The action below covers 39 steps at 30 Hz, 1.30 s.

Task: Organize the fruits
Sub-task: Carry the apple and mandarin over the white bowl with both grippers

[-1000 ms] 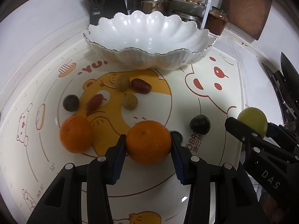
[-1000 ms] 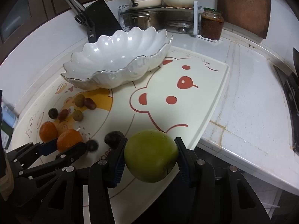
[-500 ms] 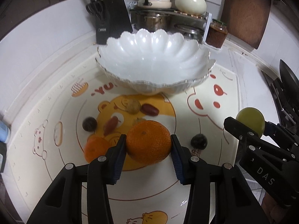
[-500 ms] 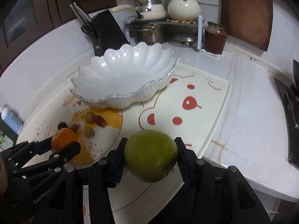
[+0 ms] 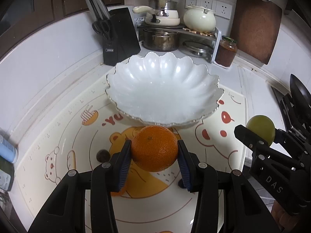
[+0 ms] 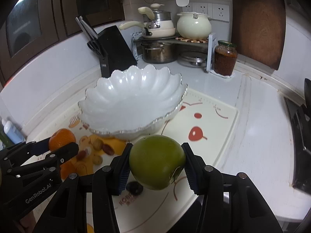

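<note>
Far left, counter edge: a blue-capped bottle point(image 6: 10, 130) against the white backsplash. A cartoon-bear mat point(image 5: 64, 136) covers the counter.

Left gripper point(image 5: 154, 154): jaws clamped on an orange point(image 5: 154, 148), blue pads pressed to both its sides. Orange held off the mat, just short of the near rim of the bowl. Below it on the mat, one dark round fruit point(image 5: 102, 155) shows to the left of the left pad. From the right wrist view, more small fruit lie on the mat under that gripper: a tan round one point(image 6: 97, 143), a reddish oblong one point(image 6: 108, 149), another tan one point(image 6: 97, 159); a second orange point(image 6: 66, 169) is partly hidden behind the gripper body.

Centre: white scalloped bowl point(image 5: 165, 91) sits on the far part of the mat, nothing in it. Behind it, black knife block point(image 5: 119, 36) with scissors, then a rack with a steel pot point(image 5: 161, 39) below and cream cookware above.

Right gripper point(image 6: 157, 164): jaws clamped on a green apple point(image 6: 157, 162), lifted above the mat's near edge, beside and to the right of the orange. A dark fruit point(image 6: 134, 187) lies on the mat beneath it.

Right rear: jar of red sauce point(image 6: 225, 60), then a brown cutting board point(image 6: 257, 23) leaning on the wall.
</note>
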Motion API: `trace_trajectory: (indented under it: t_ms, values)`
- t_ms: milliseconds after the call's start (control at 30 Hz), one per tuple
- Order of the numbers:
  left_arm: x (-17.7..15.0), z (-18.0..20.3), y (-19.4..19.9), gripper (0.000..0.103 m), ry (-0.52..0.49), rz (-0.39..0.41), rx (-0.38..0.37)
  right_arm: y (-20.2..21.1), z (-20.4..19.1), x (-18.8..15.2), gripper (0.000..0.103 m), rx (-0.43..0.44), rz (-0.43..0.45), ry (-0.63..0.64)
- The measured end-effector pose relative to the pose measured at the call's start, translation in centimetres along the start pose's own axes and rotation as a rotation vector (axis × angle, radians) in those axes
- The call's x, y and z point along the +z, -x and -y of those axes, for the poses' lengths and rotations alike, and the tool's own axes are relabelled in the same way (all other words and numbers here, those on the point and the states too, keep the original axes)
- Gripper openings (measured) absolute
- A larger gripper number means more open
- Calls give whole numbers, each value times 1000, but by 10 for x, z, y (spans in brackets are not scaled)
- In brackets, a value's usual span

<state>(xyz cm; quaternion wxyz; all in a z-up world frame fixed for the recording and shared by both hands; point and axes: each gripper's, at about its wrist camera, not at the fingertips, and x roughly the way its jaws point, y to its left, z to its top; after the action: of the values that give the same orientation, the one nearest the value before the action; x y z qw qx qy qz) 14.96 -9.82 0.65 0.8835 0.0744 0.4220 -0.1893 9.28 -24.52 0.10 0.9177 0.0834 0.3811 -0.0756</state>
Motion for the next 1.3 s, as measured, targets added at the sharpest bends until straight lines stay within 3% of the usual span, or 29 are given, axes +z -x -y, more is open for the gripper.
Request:
trace_trajectory:
  t_ms: [400, 767, 1300]
  values:
    - [34, -13, -8, 45, 10, 42, 23, -16, -3, 42, 50, -13, 50, 29]
    - [65, -24, -28, 45, 4, 62, 40, -48, -5, 67, 50, -8, 24, 55]
    - [73, -28, -80, 45, -4, -24, 32, -91, 1, 73, 50, -24, -39, 77]
